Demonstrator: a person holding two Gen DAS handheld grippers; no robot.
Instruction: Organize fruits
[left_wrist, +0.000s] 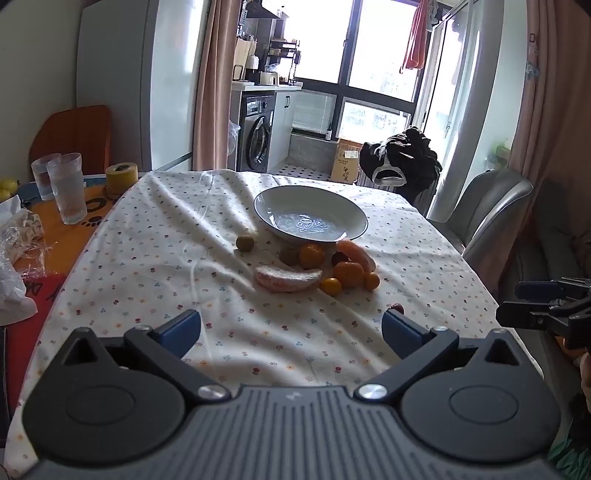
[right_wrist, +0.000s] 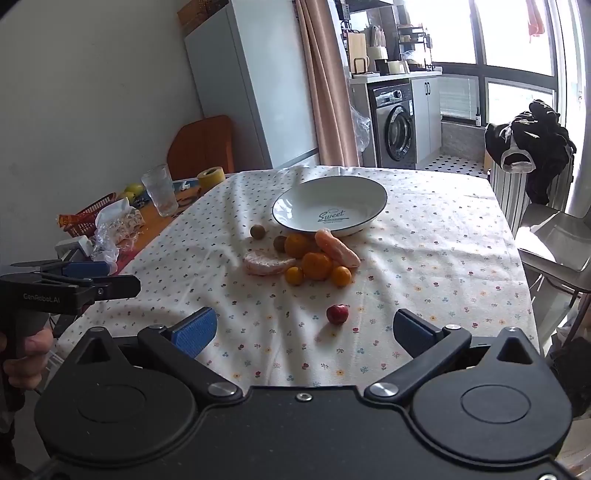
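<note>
Fruit (right_wrist: 317, 264) lies in a loose heap on the flowered tablecloth (right_wrist: 424, 258), just in front of the empty white bowl (right_wrist: 330, 205). One red fruit (right_wrist: 337, 314) sits apart, nearer. Left gripper (left_wrist: 291, 330) and right gripper (right_wrist: 306, 330) hover with fingers spread wide, holding nothing.

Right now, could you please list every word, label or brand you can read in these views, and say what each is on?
"Sweet": inside the white plate, in script.
"GenRobot.AI": on the side of the left gripper, seen from the right wrist.
Smaller line under "Sweet": too small to read.
Characters on the cardboard box by the window: blurred, unreadable.
Panel on the washing machine: too small to read.
</note>
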